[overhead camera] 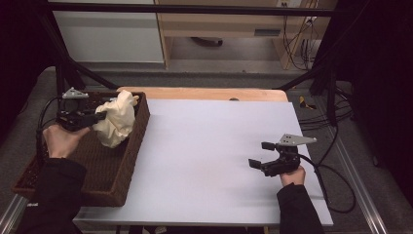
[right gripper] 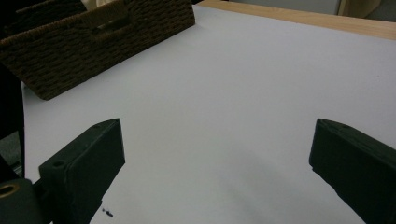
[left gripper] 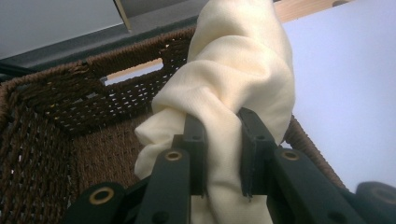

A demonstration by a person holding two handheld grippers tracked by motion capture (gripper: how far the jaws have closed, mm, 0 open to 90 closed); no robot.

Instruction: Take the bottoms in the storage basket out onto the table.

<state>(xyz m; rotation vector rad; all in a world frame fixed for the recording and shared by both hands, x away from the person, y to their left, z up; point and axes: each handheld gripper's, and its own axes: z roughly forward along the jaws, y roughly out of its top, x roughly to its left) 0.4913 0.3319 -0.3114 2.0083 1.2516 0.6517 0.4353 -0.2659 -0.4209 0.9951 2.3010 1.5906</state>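
A cream cloth (overhead camera: pixel 116 120) hangs bunched over the brown wicker basket (overhead camera: pixel 122 165) at the table's left. My left gripper (overhead camera: pixel 101 116) is shut on the cloth (left gripper: pixel 233 93), its black jaws pinching a thick fold above the basket (left gripper: pixel 56 116). At the right, my right gripper (overhead camera: pixel 261 154) rests low over the white table sheet (overhead camera: pixel 204 146), open, with nothing between its wide-set jaws. From the right gripper view (right gripper: pixel 217 154), the basket (right gripper: pixel 93 42) lies far off at the upper left.
A wooden table edge (overhead camera: pixel 204 92) runs along the back of the white sheet. Cables (overhead camera: pixel 336 190) trail off the right side. Dark frame bars (overhead camera: pixel 63 63) stand behind the basket.
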